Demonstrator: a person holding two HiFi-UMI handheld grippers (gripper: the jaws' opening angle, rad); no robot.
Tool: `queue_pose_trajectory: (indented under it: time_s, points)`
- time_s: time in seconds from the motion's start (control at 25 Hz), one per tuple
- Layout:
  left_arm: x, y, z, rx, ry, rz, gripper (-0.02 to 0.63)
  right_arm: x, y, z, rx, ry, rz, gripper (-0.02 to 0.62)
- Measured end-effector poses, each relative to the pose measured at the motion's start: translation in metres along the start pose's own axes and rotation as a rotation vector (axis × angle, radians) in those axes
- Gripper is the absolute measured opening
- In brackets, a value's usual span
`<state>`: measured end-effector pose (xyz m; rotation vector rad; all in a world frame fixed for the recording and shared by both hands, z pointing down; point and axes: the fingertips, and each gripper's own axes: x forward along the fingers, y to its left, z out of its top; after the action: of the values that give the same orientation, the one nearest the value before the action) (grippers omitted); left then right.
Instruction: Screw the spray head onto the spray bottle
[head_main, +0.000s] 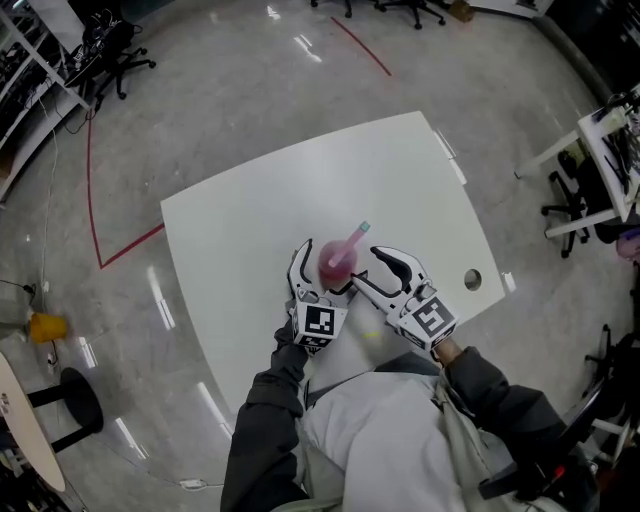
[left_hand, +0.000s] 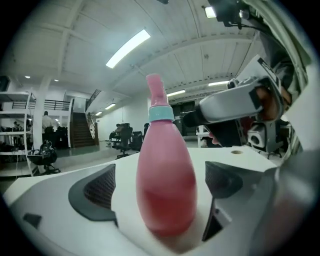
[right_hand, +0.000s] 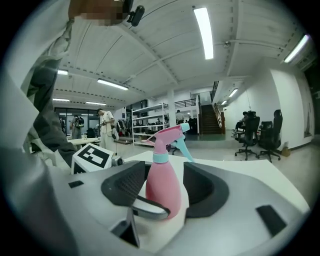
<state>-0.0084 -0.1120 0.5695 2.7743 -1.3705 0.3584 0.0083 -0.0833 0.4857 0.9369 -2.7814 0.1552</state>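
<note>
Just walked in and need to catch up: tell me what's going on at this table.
A person at a white table holds a tool in each hand, both close to a pink spray bottle standing upright. The spray head, with its teal collar and trigger, sits on the bottle's neck; how tightly it is screwed on cannot be told. The left tool has its jaws wide apart around the bottle's body, not touching it. The right tool is open too, not gripping.

Upright pink spray bottle (right_hand: 163, 190), spray head (right_hand: 169, 136) fitted, between right gripper (right_hand: 165, 182) jaws, white table (right_hand: 250, 173)
</note>
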Motion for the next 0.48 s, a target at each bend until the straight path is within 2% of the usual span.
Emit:
queue_pose_trajectory:
  time_s: [0.16, 0.2, 0.24, 0.48]
  points:
    - [0.024, 0.002, 0.006, -0.031, -0.009, -0.036, 0.545, -0.004, -0.002, -0.007, -0.025, 0.024, -0.026, 0.216]
    - [0.025, 0.003, 0.008, -0.042, -0.017, -0.038, 0.517, -0.003, 0.000, -0.007, -0.041, 0.027, -0.030, 0.216]
    - [0.025, 0.004, 0.010, -0.049, -0.026, -0.036, 0.425, -0.001, 0.001, -0.004, -0.060, 0.033, -0.033, 0.216]
    - [0.016, -0.006, 0.017, -0.010, -0.012, -0.010, 0.423, 0.011, 0.006, 0.005, -0.090, 0.078, 0.048, 0.216]
